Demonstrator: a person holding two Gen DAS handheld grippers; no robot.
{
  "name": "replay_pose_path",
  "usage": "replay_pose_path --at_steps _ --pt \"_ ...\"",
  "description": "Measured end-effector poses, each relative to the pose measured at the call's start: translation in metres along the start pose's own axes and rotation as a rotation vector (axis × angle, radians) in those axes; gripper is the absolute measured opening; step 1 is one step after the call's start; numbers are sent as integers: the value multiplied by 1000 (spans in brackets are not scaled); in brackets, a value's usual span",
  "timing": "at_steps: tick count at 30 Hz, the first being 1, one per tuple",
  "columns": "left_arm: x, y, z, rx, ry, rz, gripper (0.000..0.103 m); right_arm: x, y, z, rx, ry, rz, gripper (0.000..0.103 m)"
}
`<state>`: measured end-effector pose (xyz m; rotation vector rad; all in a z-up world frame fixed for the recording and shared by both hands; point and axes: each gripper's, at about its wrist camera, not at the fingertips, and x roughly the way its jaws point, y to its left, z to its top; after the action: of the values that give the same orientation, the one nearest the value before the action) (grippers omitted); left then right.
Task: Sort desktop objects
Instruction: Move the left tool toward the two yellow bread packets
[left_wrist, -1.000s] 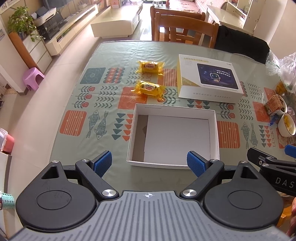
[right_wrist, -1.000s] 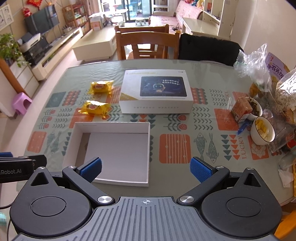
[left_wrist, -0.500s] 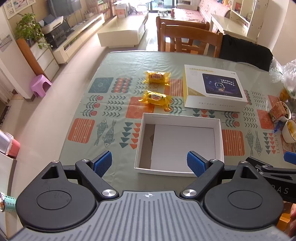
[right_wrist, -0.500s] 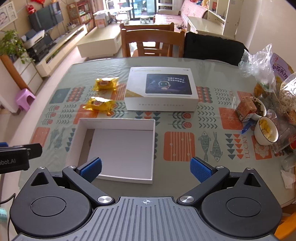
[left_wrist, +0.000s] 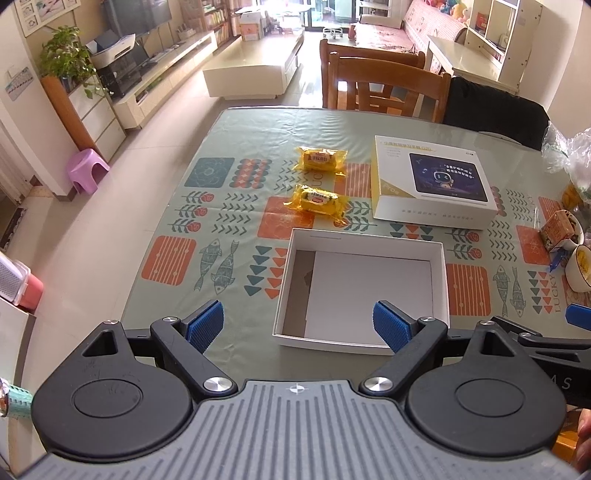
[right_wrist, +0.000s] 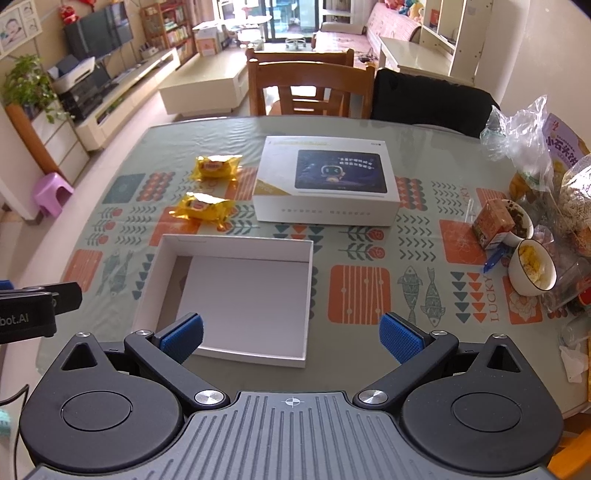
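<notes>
An empty white open box (left_wrist: 364, 291) (right_wrist: 236, 295) lies near the table's front edge. Two yellow wrapped snacks sit beyond it: the nearer snack (left_wrist: 317, 199) (right_wrist: 201, 206) and the farther snack (left_wrist: 320, 159) (right_wrist: 216, 166). A white tablet box (left_wrist: 432, 181) (right_wrist: 328, 181) with a robot picture lies behind the open box, to the right. My left gripper (left_wrist: 297, 326) hovers open over the front edge, before the open box. My right gripper (right_wrist: 291, 338) is open too, to the right of the left one, with nothing between its fingers.
Bowls (right_wrist: 532, 271), a small brown carton (right_wrist: 493, 221) and plastic bags (right_wrist: 528, 144) crowd the table's right side. Wooden chairs (right_wrist: 310, 88) and a black chair (right_wrist: 432, 103) stand at the far edge. A patterned cloth (left_wrist: 229, 221) covers the table.
Both grippers have pulled back and risen a little, so the table and boxes look farther away. Nothing on the table has moved.
</notes>
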<state>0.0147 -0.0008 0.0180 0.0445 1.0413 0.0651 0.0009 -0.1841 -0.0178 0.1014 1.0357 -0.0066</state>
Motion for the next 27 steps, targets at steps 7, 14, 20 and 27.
replay_pose_path --at_steps 7,14,20,27 --pt "5 5 -5 -29 28 -6 103 -5 13 11 -53 -32 -70 103" --pt "9 16 -5 -80 61 14 103 -12 15 23 -22 -52 -62 103" --pt "8 21 -7 -105 80 24 103 -14 7 17 15 -40 -78 103" --pt "10 17 -11 -113 112 24 103 -17 -1 11 24 -52 -81 103"
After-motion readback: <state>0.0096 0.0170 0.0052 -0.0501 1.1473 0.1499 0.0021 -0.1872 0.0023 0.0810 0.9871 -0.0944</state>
